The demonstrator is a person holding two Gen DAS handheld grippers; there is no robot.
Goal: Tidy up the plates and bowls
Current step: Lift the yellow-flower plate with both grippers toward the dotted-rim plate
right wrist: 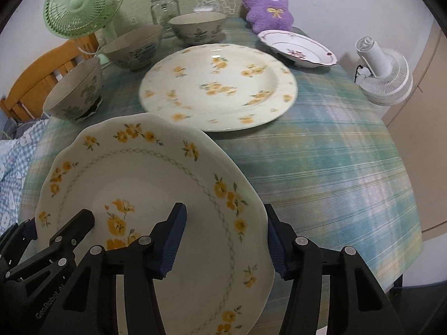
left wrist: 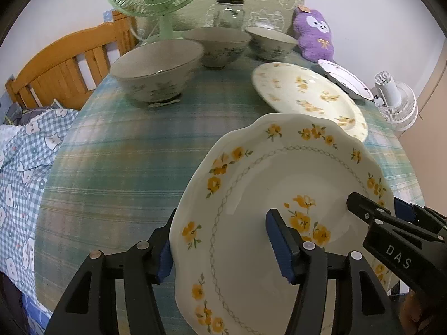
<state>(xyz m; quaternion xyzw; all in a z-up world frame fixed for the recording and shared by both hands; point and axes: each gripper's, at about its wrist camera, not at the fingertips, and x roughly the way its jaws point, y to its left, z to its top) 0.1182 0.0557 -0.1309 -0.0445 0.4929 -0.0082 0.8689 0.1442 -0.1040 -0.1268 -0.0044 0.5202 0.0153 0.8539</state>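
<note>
Both grippers straddle opposite edges of the scalloped cream plate with orange flowers (right wrist: pixel 145 195), at the near side of the table: the left gripper (left wrist: pixel 220 248) its left rim, the right gripper (right wrist: pixel 223 243) its right rim. Their jaws are spread, not visibly pinching. The large round yellow-flowered plate (right wrist: pixel 218 86), probably the stacking spot, lies just beyond, far and slightly right, nearer the right gripper.

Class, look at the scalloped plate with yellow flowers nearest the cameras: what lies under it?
Under the scalloped plate only the plaid tablecloth shows around its rim. The left gripper and right gripper straddle its edges. Whatever lies directly beneath is covered.
</note>
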